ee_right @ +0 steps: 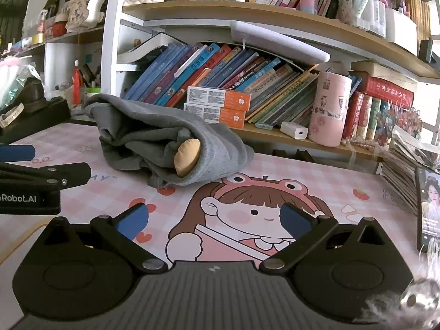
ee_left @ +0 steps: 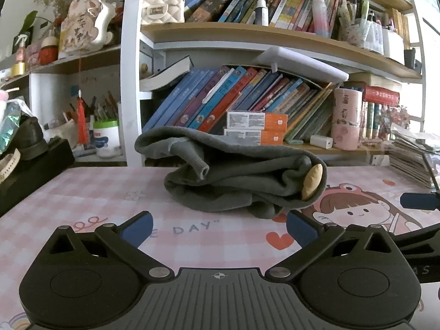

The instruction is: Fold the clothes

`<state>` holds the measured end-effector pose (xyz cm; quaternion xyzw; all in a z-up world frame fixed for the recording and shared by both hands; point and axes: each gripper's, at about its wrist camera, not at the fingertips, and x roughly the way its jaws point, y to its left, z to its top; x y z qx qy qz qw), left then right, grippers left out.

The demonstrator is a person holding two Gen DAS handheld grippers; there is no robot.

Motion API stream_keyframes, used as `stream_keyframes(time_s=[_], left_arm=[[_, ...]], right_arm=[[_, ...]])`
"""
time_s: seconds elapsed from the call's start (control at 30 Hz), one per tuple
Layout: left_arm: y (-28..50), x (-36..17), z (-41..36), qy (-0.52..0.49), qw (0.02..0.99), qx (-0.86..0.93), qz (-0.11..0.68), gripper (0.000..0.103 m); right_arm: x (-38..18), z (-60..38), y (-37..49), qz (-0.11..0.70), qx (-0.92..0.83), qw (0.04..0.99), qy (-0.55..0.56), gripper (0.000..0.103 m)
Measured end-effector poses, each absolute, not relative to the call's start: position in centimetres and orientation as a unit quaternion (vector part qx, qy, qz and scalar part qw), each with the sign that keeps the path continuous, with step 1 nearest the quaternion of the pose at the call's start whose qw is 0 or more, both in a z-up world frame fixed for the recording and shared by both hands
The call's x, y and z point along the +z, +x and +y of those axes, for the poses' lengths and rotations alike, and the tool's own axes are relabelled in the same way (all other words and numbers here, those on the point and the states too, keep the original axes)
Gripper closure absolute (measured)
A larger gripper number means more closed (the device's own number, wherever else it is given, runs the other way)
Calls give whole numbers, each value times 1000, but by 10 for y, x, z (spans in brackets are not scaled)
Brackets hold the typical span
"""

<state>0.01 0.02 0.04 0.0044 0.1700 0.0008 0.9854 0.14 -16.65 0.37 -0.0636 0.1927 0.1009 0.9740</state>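
A grey garment [ee_left: 236,173] lies crumpled in a heap on the pink checked desk mat [ee_left: 82,192], with a tan padded patch [ee_left: 312,181] showing at its right end. My left gripper [ee_left: 218,229] stands open just in front of the heap, nothing between its blue pads. In the right wrist view the same garment [ee_right: 154,143] lies ahead to the left, its tan patch [ee_right: 187,156] facing me. My right gripper [ee_right: 216,221] hangs open over the cartoon girl print, apart from the cloth. The left gripper's fingers [ee_right: 16,152] reach in from the left edge.
A bookshelf [ee_left: 247,38] packed with leaning books stands right behind the mat. Orange-and-white boxes [ee_left: 255,128], a pink tumbler [ee_left: 345,118] and a white charger [ee_left: 320,140] sit on its low shelf. A paper stack [ee_left: 409,159] lies at right, a black box [ee_left: 30,165] at left, a phone [ee_right: 429,209] at far right.
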Motion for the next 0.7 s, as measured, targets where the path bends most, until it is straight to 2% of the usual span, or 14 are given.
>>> stream_keyframes(time_s=[0.7], left_arm=[[2, 0, -1, 3, 984, 3, 177, 0]], right_arm=[[3, -165, 1, 193, 100, 974, -66, 0]])
